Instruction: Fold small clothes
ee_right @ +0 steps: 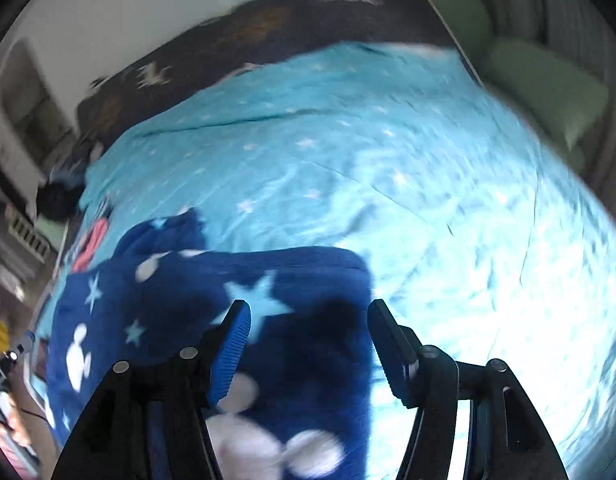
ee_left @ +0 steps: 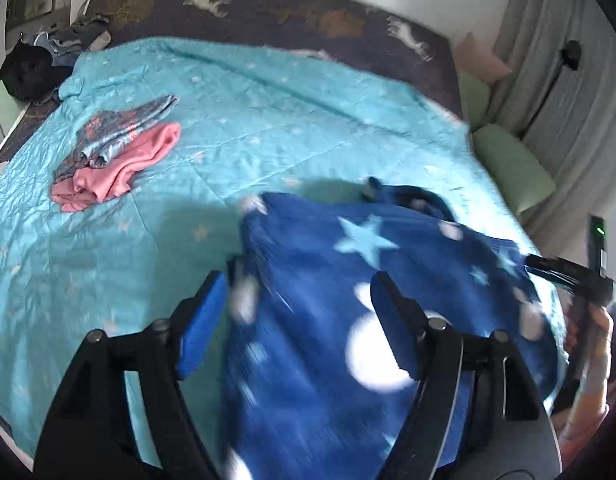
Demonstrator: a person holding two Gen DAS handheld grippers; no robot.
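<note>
A dark blue fleece garment [ee_left: 328, 320] with light stars and white mouse shapes lies on the turquoise star bedspread [ee_left: 268, 128]. My left gripper [ee_left: 298, 280] is open just above its left part, jaws wide apart. In the right wrist view the same garment [ee_right: 228, 300] lies low and left, and my right gripper [ee_right: 308, 312] is open over its right edge, holding nothing. The right gripper's body [ee_left: 568, 276] shows at the far right of the left wrist view. Both views are motion-blurred.
A folded pink garment [ee_left: 120, 172] and a grey patterned one [ee_left: 120, 128] lie at the bed's left. Dark clothes [ee_left: 32, 72] are piled at the far left corner. Green cushions [ee_left: 512, 168] and a curtain [ee_left: 556, 80] line the right side. A dark patterned blanket [ee_left: 268, 12] covers the head end.
</note>
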